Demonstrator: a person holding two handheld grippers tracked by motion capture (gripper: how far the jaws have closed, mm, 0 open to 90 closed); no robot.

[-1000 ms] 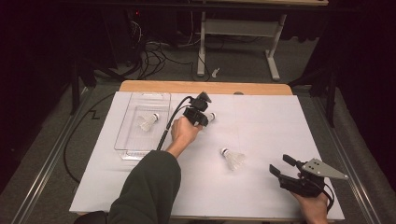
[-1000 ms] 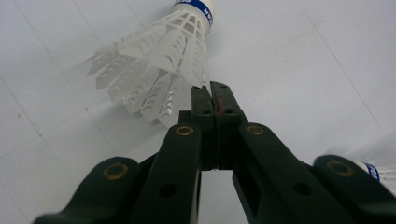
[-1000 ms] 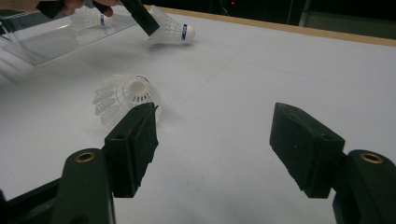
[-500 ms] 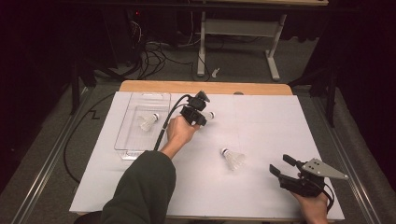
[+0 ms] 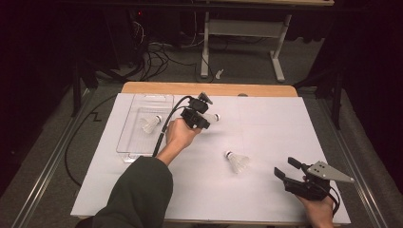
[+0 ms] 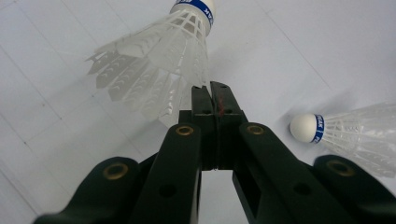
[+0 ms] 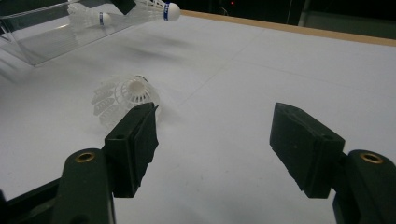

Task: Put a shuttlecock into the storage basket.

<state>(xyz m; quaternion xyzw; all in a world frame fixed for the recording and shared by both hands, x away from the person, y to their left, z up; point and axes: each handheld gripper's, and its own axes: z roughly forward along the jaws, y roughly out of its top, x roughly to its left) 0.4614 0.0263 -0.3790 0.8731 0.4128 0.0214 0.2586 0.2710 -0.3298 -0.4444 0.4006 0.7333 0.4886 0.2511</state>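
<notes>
Here, on a bench [image 5: 266, 199] covered in white sheeting, the left hand-held gripper [image 5: 205, 117] pinches a shuttlecock [image 5: 212, 117] by the edge of its feather skirt, jaws pressed tight together, just to the right of the clear plastic tray [image 5: 124, 142]. In the left gripper view the thin white feathers of that shuttlecock [image 6: 159, 70] are caught between the closed black tips of the left hand-held gripper [image 6: 215, 91], its blue-banded cork pointing away; the held shuttlecock hangs clear of the sheet. A second shuttlecock [image 5: 150, 124] lies on its side inside the tray, near its far end. A third shuttlecock [image 5: 237, 161] rests on the sheet well to the right of the tray and nearer the person, cork pointing toward the tray; it shows at the right edge of the left gripper view [image 6: 345, 135]. The right hand-held gripper [image 5: 285, 168] sits farther right again, near the bench's front corner, jaws spread wide and gripping nothing. In the right gripper view the right hand-held gripper [image 7: 212, 140] aims across the sheet, with the third shuttlecock [image 7: 123, 98] lying just beyond its left jaw and the tray [image 7: 51, 37] at the far left.
</notes>
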